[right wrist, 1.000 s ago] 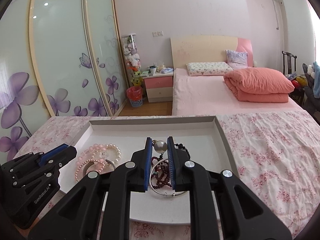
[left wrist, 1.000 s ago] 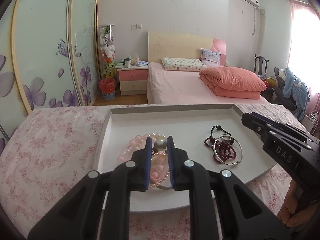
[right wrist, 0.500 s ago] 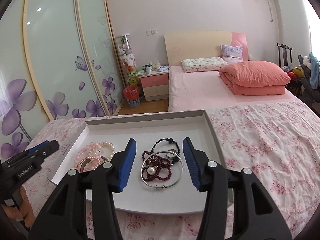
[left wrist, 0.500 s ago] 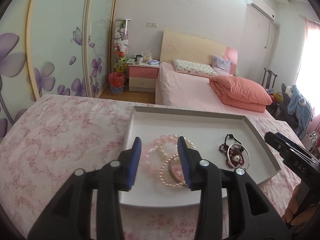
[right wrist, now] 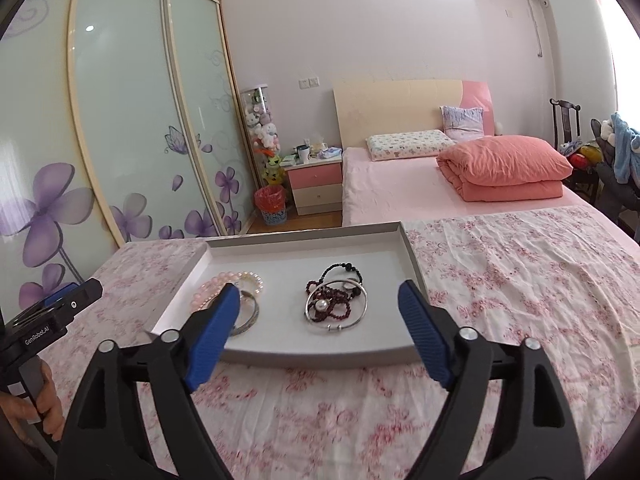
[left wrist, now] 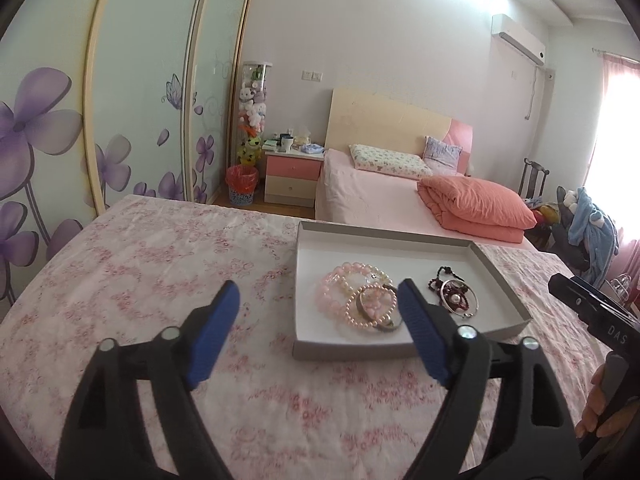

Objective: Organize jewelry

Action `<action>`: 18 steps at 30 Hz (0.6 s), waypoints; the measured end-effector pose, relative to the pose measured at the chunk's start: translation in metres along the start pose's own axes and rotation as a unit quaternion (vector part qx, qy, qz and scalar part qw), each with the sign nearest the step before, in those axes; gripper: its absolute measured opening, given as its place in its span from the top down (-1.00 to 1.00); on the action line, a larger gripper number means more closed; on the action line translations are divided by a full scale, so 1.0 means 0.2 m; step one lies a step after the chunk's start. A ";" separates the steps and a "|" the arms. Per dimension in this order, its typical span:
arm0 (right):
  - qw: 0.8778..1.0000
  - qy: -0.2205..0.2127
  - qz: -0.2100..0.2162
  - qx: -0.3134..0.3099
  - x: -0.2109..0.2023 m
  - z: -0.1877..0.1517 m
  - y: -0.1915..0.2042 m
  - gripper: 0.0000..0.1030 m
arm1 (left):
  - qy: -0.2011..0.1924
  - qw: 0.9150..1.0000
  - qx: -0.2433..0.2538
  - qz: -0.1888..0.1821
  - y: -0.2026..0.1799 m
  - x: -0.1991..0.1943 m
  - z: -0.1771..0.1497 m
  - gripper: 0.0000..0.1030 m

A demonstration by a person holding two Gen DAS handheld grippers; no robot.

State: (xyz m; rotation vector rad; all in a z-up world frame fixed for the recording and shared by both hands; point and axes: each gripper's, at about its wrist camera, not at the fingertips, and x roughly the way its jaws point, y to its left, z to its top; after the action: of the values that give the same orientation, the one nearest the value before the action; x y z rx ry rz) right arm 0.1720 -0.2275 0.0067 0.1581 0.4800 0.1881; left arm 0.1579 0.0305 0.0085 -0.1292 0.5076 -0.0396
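Note:
A shallow white tray (left wrist: pixel 384 242) (right wrist: pixel 304 236) lies on the flowered tablecloth. In its left half are pink and pearl bead bracelets (left wrist: pixel 352 292) (right wrist: pixel 224 286). In its right half lie a dark red bead string, a silver bangle and a pearl (left wrist: pixel 456 296) (right wrist: pixel 332 302). My left gripper (left wrist: pixel 316 300) is open and empty, held above the cloth near the tray's front left. My right gripper (right wrist: pixel 316 300) is open and empty, held before the tray's front edge.
The flowered cloth (left wrist: pixel 140 264) covers the table around the tray. Beyond the table stand a pink bed (right wrist: pixel 440 184), a nightstand (right wrist: pixel 316 184), a red bin (right wrist: pixel 272 204) and sliding wardrobe doors (right wrist: pixel 120 120).
Both grippers were shut on a pearl over the tray, then opened and dropped the pearls among the jewelry. Both have pulled back from the tray with jaws spread wide.

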 end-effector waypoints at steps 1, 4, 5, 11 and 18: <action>1.000 -0.002 0.001 -0.002 -0.03 -0.01 0.01 -0.74 | -0.005 1.000 0.003 0.001 0.00 -0.04 -0.01 -0.74; 1.000 -0.014 0.001 -0.010 -0.12 -0.03 0.04 -0.90 | -0.021 1.000 0.013 0.007 -0.01 -0.13 -0.04 -0.92; 1.000 -0.018 0.001 -0.013 -0.15 -0.04 0.05 -0.94 | -0.026 1.000 0.015 0.008 0.00 -0.16 -0.05 -0.92; 0.999 -0.029 -0.002 -0.029 -0.28 -0.10 0.09 -0.97 | -0.039 0.999 0.011 0.010 0.01 -0.28 -0.11 -0.92; 0.999 -0.035 -0.007 -0.028 -0.37 -0.19 0.13 -0.97 | -0.052 0.998 0.028 0.019 -0.03 -0.39 -0.19 -0.92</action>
State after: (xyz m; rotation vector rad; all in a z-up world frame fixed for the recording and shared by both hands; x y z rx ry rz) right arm 0.0859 -0.2150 0.0111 0.1069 0.4065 0.1812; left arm 0.0714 0.0266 0.0137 -0.0656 0.4047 -0.0106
